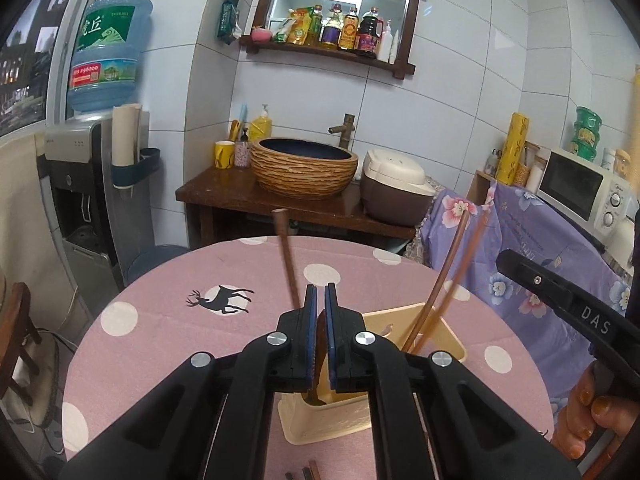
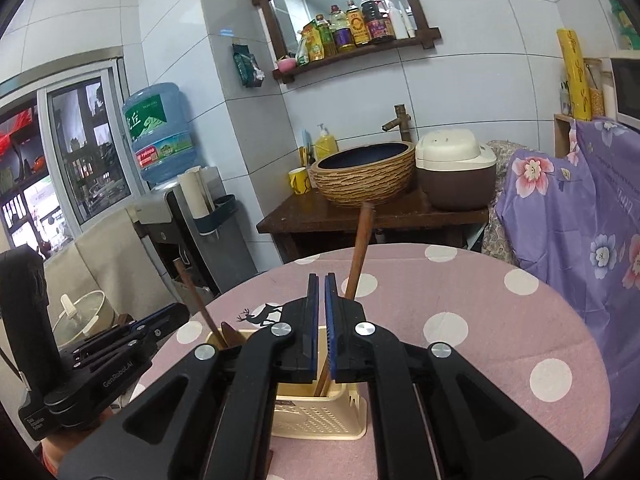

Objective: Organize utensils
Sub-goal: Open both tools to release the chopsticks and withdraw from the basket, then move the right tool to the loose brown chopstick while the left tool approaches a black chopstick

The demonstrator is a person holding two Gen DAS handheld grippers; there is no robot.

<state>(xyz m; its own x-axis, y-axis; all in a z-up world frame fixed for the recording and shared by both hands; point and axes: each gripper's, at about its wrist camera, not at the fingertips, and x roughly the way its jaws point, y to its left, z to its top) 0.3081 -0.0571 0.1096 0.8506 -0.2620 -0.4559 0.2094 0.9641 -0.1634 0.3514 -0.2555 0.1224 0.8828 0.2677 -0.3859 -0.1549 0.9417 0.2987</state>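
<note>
The left gripper [image 1: 320, 300] has its fingers clamped on a wooden spoon [image 1: 286, 258]. The spoon's long axis runs up and away, its handle end high and tilted slightly left, its bowl end down inside the cream utensil basket [image 1: 424, 330]. The right gripper [image 2: 321, 292] has its fingers clamped on a pair of chopsticks [image 2: 360, 248], near upright, lower ends in the same basket. The basket stands on the pink dotted surface [image 1: 160, 320], directly below both grippers.

Behind the surface are a wooden stand with a woven basin [image 1: 304, 170] and a rice cooker [image 1: 394, 186].

The left view alone shows dark stick ends [image 1: 304, 473] lying on the surface at the near edge. The right view alone shows the basket's perforated front wall [image 2: 316, 416].
</note>
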